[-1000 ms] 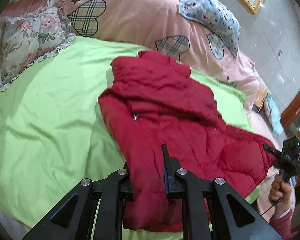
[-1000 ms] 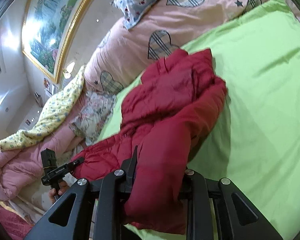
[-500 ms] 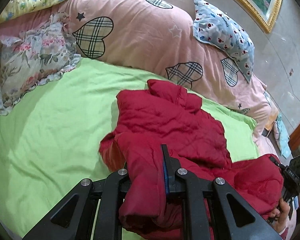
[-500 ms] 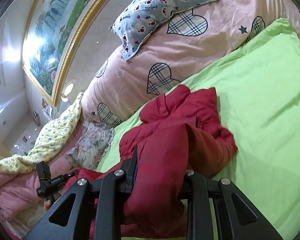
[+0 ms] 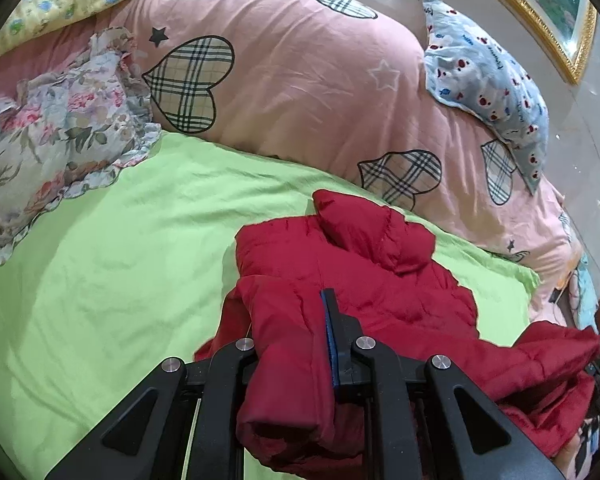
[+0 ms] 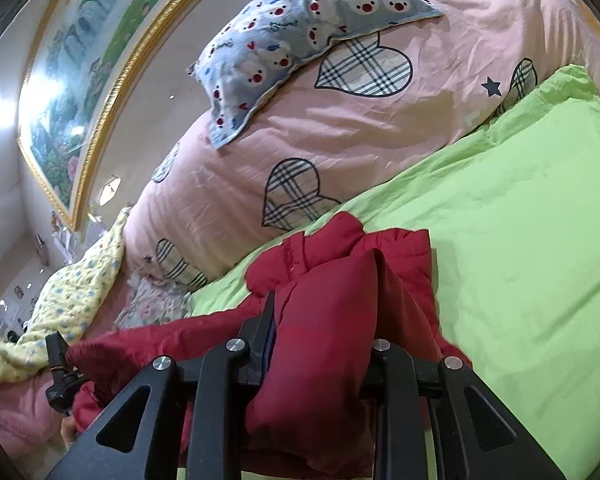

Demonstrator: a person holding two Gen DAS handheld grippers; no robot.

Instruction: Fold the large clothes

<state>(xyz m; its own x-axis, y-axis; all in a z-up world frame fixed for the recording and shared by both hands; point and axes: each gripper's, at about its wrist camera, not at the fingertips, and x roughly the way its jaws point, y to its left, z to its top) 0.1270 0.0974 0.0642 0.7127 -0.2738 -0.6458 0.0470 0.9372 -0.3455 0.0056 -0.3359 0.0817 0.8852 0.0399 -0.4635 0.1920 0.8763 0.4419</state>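
- Now, in the left wrist view, the red padded jacket [image 5: 352,272] is lying more bunched than a second ago: its lower half, which was spread flat toward the camera, is doubling up over the upper half, and more of the green sheet [image 5: 100,280] is showing on the left.
- The jacket is puffy and quilted with soft creases, sitting on the sheet just in front of the pink duvet [image 5: 300,88] printed with plaid hearts; a frilled floral pillow [image 5: 52,140] is lying well to the left and a blue bear-print pillow [image 5: 488,80] is resting on the duvet at right.
- The left gripper [image 5: 292,320] is pointing forward over the bed, its tongs pinching a thick roll of jacket fabric; the blue-lined finger [image 5: 332,332] is pressing against the cloth, while the other finger is buried in it.
- At the far right edge the jacket's other end is being lifted, blurred, beside what is probably the other device.
- In the right wrist view, the jacket [image 6: 340,280] is sitting closer to the duvet [image 6: 380,128] than before, with the raised fold standing higher.
- The right gripper [image 6: 320,320] is tilting up and forward, its tongs clamping a fat wad of the red padding.
- A gold-framed painting [image 6: 80,92] is hanging on the wall at upper left, and a yellow floral quilt [image 6: 72,296] is lying at lower left.
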